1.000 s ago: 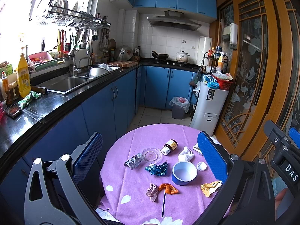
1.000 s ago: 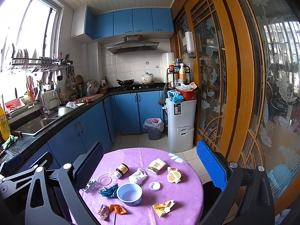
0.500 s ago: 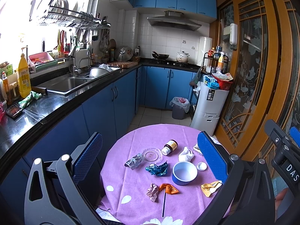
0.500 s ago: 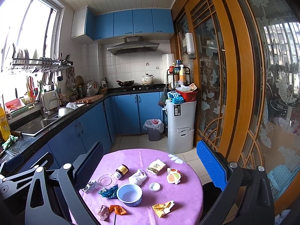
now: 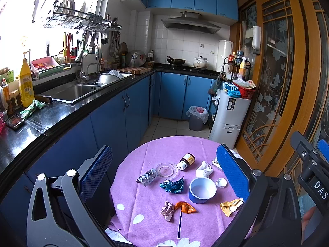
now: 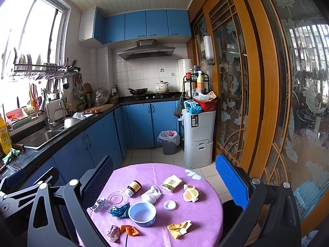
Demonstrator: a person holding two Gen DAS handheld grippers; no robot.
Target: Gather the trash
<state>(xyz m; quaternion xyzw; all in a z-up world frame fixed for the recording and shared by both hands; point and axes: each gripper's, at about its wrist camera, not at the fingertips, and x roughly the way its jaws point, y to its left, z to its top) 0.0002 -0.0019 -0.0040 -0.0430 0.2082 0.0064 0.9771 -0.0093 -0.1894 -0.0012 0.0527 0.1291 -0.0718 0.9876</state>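
Note:
A round table under a purple cloth (image 5: 144, 205) (image 6: 197, 222) carries scattered trash: a silver wrapper (image 5: 147, 177) (image 6: 99, 204), blue foil (image 5: 172, 186) (image 6: 119, 210), a pink crumpled wrapper (image 5: 167, 207) (image 6: 113, 233), an orange wrapper (image 5: 185, 206) (image 6: 129, 230), a yellow wrapper (image 5: 231, 203) (image 6: 178, 227) and a white tissue (image 5: 203, 169) (image 6: 151, 194). My left gripper (image 5: 163, 174) hangs open above the table, holding nothing. My right gripper (image 6: 164, 182) is open and empty too, high over the table. A grey bin with a white liner (image 5: 196, 117) (image 6: 169, 142) stands on the floor by the far cabinets.
On the table also sit a blue bowl (image 5: 202, 190) (image 6: 142, 214), a small brown jar (image 5: 186, 161) (image 6: 133, 187), a clear glass dish (image 5: 166, 169), a white lid (image 5: 221, 182), a snack packet (image 6: 171, 183) and a fruit-print pack (image 6: 191, 193). Blue cabinets run along the left; a white storage unit (image 6: 198, 138) stands by the wooden door.

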